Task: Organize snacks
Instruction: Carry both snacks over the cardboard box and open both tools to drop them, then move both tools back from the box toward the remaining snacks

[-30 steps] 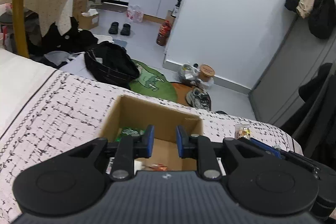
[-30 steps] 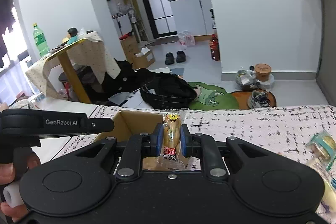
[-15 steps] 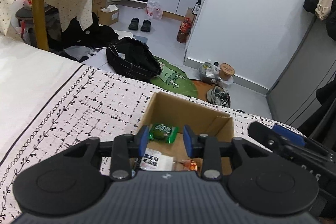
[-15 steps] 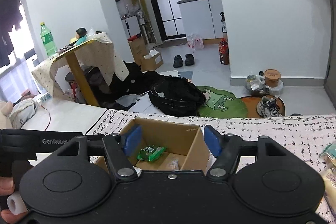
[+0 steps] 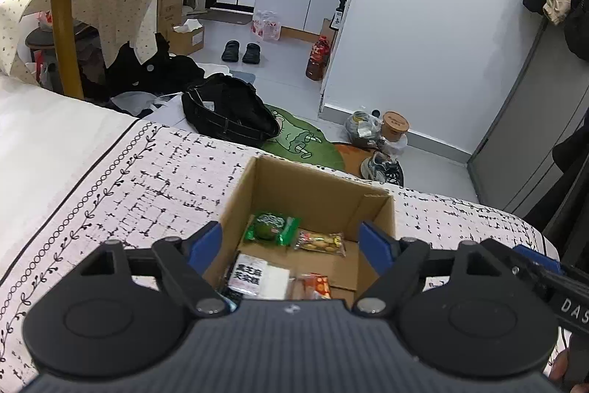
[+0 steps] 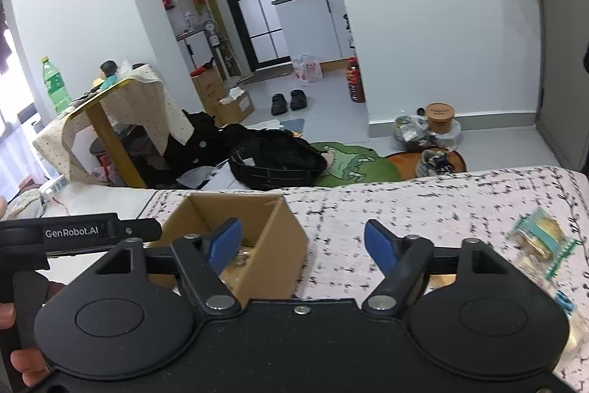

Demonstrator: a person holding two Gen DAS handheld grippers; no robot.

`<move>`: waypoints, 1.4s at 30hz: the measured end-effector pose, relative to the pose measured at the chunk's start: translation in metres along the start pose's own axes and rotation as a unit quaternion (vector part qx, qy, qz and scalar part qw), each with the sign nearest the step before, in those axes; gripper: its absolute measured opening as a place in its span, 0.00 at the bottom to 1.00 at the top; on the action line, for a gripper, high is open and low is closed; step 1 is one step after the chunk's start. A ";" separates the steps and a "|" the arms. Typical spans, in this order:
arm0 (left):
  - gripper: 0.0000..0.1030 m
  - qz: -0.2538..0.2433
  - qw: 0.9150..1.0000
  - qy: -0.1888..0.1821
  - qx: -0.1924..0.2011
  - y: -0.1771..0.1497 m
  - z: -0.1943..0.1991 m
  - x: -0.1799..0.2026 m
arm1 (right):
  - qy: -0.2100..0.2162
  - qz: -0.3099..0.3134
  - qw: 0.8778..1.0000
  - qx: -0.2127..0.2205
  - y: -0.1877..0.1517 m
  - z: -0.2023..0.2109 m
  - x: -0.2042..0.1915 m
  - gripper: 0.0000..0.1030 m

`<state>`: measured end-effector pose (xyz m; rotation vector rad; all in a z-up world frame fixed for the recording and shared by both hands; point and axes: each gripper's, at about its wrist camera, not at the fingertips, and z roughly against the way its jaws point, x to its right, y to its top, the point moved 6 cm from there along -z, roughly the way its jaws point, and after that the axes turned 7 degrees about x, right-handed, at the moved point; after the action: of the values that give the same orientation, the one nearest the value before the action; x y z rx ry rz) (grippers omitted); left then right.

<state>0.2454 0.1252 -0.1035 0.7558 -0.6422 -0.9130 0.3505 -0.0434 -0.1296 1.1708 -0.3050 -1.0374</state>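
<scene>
An open cardboard box [image 5: 371,209] stands on the patterned bedspread [image 5: 121,186]. Inside lie a green packet [image 5: 271,228], a yellow biscuit packet [image 5: 321,242], a white labelled packet [image 5: 257,276] and an orange one [image 5: 313,284]. My left gripper [image 5: 291,244] hovers over the box, its jaws opening with nothing between them. In the right wrist view the box [image 6: 272,245] sits at lower left. My right gripper [image 6: 303,245] is over the box's right wall and the bedspread, jaws opening and empty. A teal-edged snack packet [image 6: 539,236] lies on the bedspread to the right.
The other gripper's handle [image 6: 73,232] and a hand [image 6: 25,363] show at the left of the right wrist view. Beyond the bed lie a black bag [image 5: 228,111], a green rug [image 5: 305,144], a shoe [image 5: 383,168] and a covered table [image 5: 77,2].
Both grippers' jaws have spread apart. The sausage snack that my right gripper held dropped into the box, and that gripper then swung right. The left view tilted down so more of the box's contents show.
</scene>
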 end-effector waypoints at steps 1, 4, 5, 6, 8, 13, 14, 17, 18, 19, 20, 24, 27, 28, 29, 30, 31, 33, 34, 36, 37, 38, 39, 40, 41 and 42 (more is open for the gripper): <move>0.83 -0.002 1.000 -0.003 0.000 -0.001 0.000 0.003 | -0.003 -0.002 1.000 0.002 -0.001 0.003 0.003 0.80; 0.85 -0.016 1.000 -0.011 -0.002 -0.006 0.001 0.015 | -0.015 0.000 1.000 0.004 -0.004 0.010 0.012 0.89; 0.85 -0.019 1.000 -0.013 -0.003 -0.007 0.001 0.018 | -0.019 0.000 1.000 0.004 -0.005 0.012 0.016 0.91; 0.85 -0.021 1.000 -0.016 -0.003 -0.008 0.001 0.021 | -0.023 -0.002 1.000 0.004 -0.006 0.014 0.020 0.91; 0.85 -0.022 1.000 -0.018 -0.004 -0.010 0.000 0.026 | -0.029 -0.006 1.000 0.003 -0.009 0.017 0.027 0.91; 0.85 -0.024 0.999 -0.024 -0.005 -0.017 0.003 0.041 | -0.044 -0.005 0.999 -0.001 -0.018 0.029 0.045 0.92; 0.85 -0.026 0.999 -0.027 -0.006 -0.020 0.004 0.045 | -0.043 -0.006 0.999 -0.004 -0.020 0.032 0.050 0.92; 0.85 -0.036 0.999 -0.037 -0.010 -0.025 0.006 0.057 | -0.048 -0.004 0.999 -0.008 -0.025 0.041 0.062 0.92; 0.85 -0.040 0.998 -0.040 -0.010 -0.026 0.007 0.060 | -0.051 -0.003 0.999 -0.010 -0.027 0.043 0.065 0.92; 0.85 -0.043 0.998 -0.042 -0.010 -0.027 0.007 0.063 | -0.054 -0.003 0.999 -0.010 -0.028 0.046 0.069 0.92; 0.85 -0.045 0.998 -0.043 -0.010 -0.029 0.007 0.066 | -0.056 -0.006 0.998 -0.011 -0.030 0.048 0.072 0.92; 0.85 -0.049 0.997 -0.051 -0.011 -0.034 0.009 0.079 | -0.062 -0.015 0.998 -0.010 -0.035 0.058 0.084 0.92; 0.85 -0.053 0.997 -0.057 -0.010 -0.037 0.011 0.090 | -0.063 -0.018 0.998 -0.009 -0.037 0.065 0.091 0.92; 0.85 -0.055 0.997 -0.060 -0.010 -0.039 0.012 0.093 | -0.064 -0.019 0.998 -0.008 -0.038 0.067 0.093 0.92; 0.85 -0.057 0.996 -0.062 -0.011 -0.041 0.012 0.096 | -0.064 -0.020 0.998 -0.008 -0.038 0.068 0.096 0.92; 0.85 -0.058 0.996 -0.064 -0.012 -0.042 0.012 0.100 | -0.065 -0.021 0.998 -0.007 -0.038 0.070 0.099 0.92; 0.85 -0.059 0.996 -0.066 -0.012 -0.044 0.013 0.103 | -0.067 -0.021 0.997 -0.006 -0.038 0.072 0.102 0.92; 0.85 -0.060 0.996 -0.071 -0.014 -0.048 0.012 0.111 | -0.072 -0.022 0.997 -0.004 -0.039 0.077 0.108 0.92; 0.85 -0.060 0.995 -0.073 -0.014 -0.050 0.012 0.114 | -0.075 -0.024 0.997 -0.003 -0.039 0.079 0.112 0.92; 0.85 -0.059 0.995 -0.079 -0.016 -0.054 0.011 0.121 | -0.081 -0.028 0.996 -0.003 -0.041 0.084 0.122 0.92; 0.85 -0.059 0.995 -0.081 -0.017 -0.056 0.011 0.125 | -0.085 -0.030 0.996 -0.003 -0.042 0.086 0.126 0.92; 0.85 -0.059 0.995 -0.084 -0.019 -0.058 0.010 0.129 | -0.089 -0.033 0.996 -0.004 -0.043 0.088 0.132 0.92; 0.85 -0.059 0.994 -0.087 -0.020 -0.060 0.008 0.132 | -0.091 -0.035 0.995 -0.005 -0.044 0.090 0.136 0.92; 0.85 -0.058 0.994 -0.090 -0.021 -0.062 0.007 0.135 | -0.094 -0.036 0.995 -0.006 -0.046 0.092 0.141 0.92; 0.85 -0.057 0.994 -0.093 -0.023 -0.065 0.005 0.139 | -0.098 -0.036 0.995 -0.007 -0.047 0.093 0.145 0.92; 0.85 -0.056 0.994 -0.095 -0.025 -0.068 0.003 0.143 | -0.102 -0.036 0.994 -0.008 -0.048 0.095 0.148 0.92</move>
<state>0.2788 -0.0267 -0.1315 0.6690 -0.7469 -1.1105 0.3401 -0.2194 -0.1768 1.0699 -0.4176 -1.2237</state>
